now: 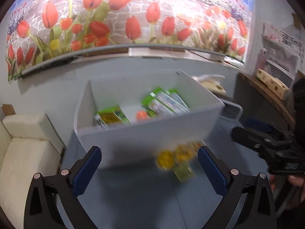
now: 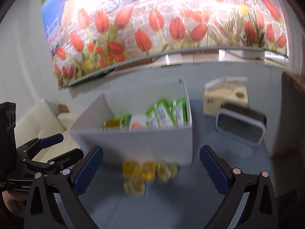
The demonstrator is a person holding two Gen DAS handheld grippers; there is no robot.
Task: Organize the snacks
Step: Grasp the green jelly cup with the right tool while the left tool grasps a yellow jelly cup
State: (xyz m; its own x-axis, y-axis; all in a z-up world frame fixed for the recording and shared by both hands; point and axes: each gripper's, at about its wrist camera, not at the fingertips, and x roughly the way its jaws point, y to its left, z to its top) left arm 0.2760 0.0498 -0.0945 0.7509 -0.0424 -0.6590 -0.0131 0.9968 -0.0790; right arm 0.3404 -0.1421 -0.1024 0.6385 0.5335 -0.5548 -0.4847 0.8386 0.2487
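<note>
So you're partway through, I'd say. The white box (image 1: 144, 141) on the blue counter (image 1: 133, 200) already has some stuff in it: green packets (image 1: 165, 103) leaning at the right end, another green-and-yellow packet (image 1: 112, 117) at the left, and a small orange thing (image 1: 142, 115) between them, too blurry to name. That part looks done, though whether it's sorted the way you want I can't judge.

What's left is the little cluster of yellow snacks (image 2: 148, 173) sitting on the counter just in front of the box, outside it. They're smeared by motion blur, so I can't count them or say what they are; round yellow packs is my best guess.

Your left tool (image 1: 149, 168) is spread wide with nothing between its pads, and the yellow pile sits close to its right finger. Your right tool (image 2: 151, 168) is also wide apart and empty, with the cluster lying roughly between its fingers, a bit ahead.

Off to the right there's a gray container (image 2: 241, 126) and a beige carton (image 2: 225, 99), both untouched as far as I can tell.
</note>
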